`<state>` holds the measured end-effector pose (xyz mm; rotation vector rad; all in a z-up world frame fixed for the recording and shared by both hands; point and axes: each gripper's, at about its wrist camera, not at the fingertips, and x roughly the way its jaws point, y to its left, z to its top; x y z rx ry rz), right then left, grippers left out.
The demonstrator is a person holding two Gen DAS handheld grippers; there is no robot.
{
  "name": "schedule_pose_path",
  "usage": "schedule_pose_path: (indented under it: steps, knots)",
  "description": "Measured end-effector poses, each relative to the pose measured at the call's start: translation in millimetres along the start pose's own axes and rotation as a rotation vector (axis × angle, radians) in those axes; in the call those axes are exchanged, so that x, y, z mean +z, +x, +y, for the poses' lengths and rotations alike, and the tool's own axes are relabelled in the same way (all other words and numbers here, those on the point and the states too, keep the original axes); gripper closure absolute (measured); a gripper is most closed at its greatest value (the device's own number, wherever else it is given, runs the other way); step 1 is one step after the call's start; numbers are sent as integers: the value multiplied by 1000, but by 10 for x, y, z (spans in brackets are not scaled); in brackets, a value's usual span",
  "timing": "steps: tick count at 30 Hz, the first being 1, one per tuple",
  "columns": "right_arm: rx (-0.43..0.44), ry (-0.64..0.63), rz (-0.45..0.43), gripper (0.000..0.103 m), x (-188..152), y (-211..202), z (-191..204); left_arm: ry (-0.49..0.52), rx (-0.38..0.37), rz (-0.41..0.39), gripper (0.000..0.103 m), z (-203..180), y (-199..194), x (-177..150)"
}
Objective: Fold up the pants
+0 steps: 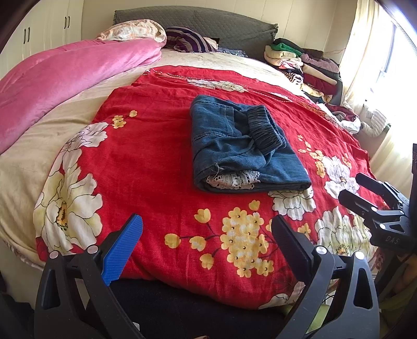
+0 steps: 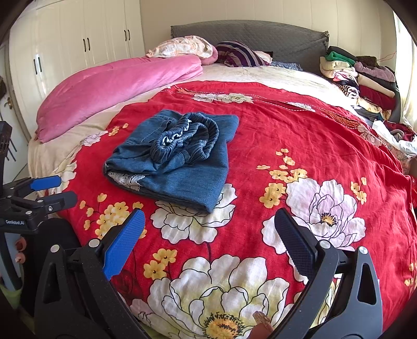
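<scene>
Blue denim pants [image 1: 242, 146] lie folded into a compact bundle on the red floral bedspread [image 1: 156, 167], elastic waistband on top and white lace trim showing at the near edge. They also show in the right wrist view [image 2: 177, 159]. My left gripper [image 1: 206, 245] is open and empty, hovering near the bed's front edge, short of the pants. My right gripper [image 2: 208, 234] is open and empty, to the right of and nearer than the pants. It also shows at the right edge of the left wrist view [image 1: 351, 187]; the left gripper shows in the right wrist view [image 2: 60, 187].
A pink quilt [image 1: 65, 80] lies along the bed's left side. Stacked folded clothes [image 1: 302, 65] sit at the far right by the curtained window. Pillows and a grey headboard [image 1: 195, 23] are at the back. White wardrobes [image 2: 86, 39] stand to the left.
</scene>
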<state>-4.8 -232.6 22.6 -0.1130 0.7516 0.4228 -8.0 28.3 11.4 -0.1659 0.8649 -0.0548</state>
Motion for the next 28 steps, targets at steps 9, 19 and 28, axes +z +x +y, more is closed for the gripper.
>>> schedule_pose_path:
  steps: [9,19,28]
  knots:
    - [-28,19,3,9,-24,17,-150,4,95,49,4,128,108,11]
    - [-311,201,26,9,-84,44,-1528,-130,281,25,4,1174,364,579]
    - [-548,458,127,9,24,408,-3585,-245,436,176,4,2661,1509,1457]
